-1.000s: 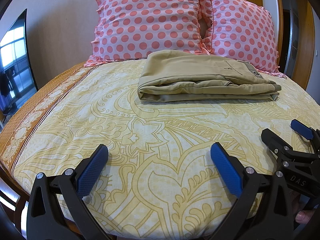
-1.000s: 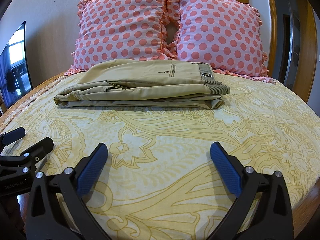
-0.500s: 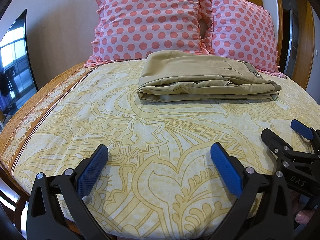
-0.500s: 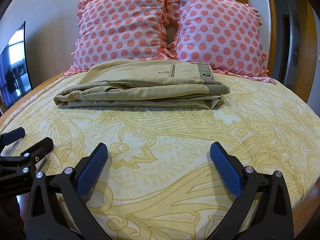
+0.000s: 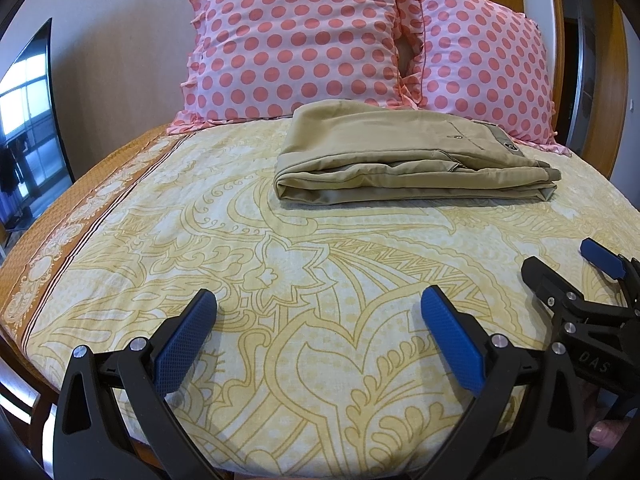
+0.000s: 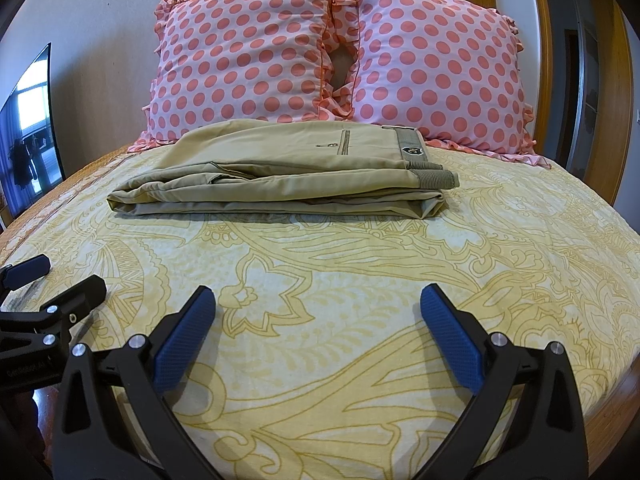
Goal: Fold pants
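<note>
Soft, even daylight fills both my views, brightest in the window reflection on the dark screen at far left, with only a faint shadow under the folded pants, everything sharp, and edges bowed into black corners by my fisheye lenses.

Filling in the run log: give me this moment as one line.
khaki pants: folded, lying on bed before polka-dot pillows | left hand-held gripper: open, empty | right hand-held gripper: open, empty
</note>
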`<control>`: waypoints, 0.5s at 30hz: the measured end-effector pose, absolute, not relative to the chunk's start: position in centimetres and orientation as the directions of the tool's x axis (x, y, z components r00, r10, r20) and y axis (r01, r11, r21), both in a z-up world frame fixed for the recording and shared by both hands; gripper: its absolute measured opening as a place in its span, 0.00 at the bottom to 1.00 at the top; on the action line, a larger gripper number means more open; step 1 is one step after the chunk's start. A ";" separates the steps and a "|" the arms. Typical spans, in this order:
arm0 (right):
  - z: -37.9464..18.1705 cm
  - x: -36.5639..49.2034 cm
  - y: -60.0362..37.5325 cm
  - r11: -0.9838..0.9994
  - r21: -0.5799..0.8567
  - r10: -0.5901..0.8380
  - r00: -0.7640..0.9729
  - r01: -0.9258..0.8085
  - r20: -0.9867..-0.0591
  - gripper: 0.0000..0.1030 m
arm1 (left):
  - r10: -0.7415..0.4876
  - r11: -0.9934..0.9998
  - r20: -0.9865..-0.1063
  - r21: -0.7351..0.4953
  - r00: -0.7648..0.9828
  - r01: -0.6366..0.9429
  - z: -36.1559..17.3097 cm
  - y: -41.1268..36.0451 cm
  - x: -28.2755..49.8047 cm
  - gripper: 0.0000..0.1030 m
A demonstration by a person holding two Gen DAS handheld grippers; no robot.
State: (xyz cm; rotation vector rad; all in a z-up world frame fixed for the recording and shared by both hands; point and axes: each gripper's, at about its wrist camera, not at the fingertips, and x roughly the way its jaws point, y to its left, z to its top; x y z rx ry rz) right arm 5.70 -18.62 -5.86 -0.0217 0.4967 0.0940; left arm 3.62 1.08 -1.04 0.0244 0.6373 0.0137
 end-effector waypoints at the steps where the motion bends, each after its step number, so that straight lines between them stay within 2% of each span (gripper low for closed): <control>1: -5.9 5.7 -18.6 0.995 0.002 0.085 0.875 -0.096 -0.477 0.98 | 0.021 1.000 -0.595 0.027 0.803 -0.006 -1.0 1.1 3.6 0.99; 15: -5.9 5.7 -18.6 0.995 0.002 0.085 0.876 -0.095 -0.475 0.98 | 0.020 1.000 -0.595 0.027 0.803 -0.004 -1.1 1.2 3.6 0.99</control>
